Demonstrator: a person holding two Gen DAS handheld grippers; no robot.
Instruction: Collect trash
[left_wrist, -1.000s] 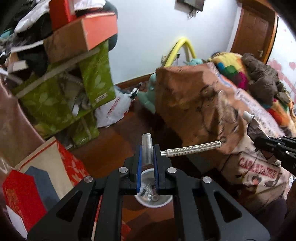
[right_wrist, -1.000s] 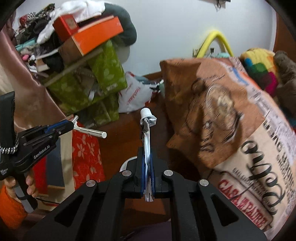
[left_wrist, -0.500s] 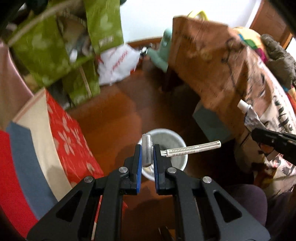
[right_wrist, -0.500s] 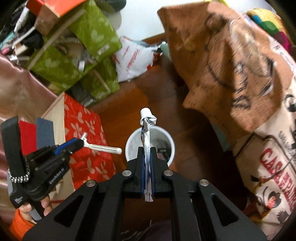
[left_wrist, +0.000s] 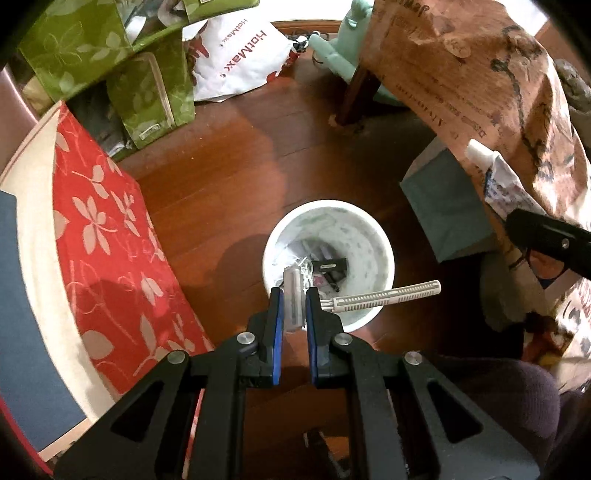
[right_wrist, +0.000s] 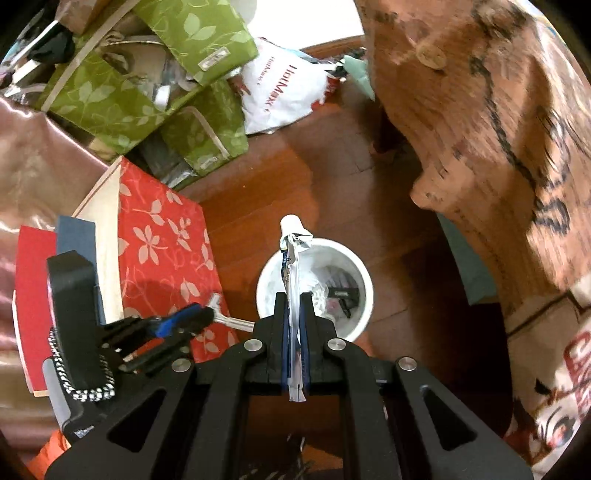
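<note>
Polished reddish-brown wood floor (left_wrist: 229, 155). Green leaf-print boxes (right_wrist: 110, 96) stacked at the far left, red floral box (left_wrist: 107, 240) beside them. Brown printed cloth (right_wrist: 498, 129) drapes furniture at right.

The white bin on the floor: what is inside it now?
Inside the white bin lie dark, flat pieces of trash and some clear wrapping. The razor and the left gripper cover its near part.
</note>
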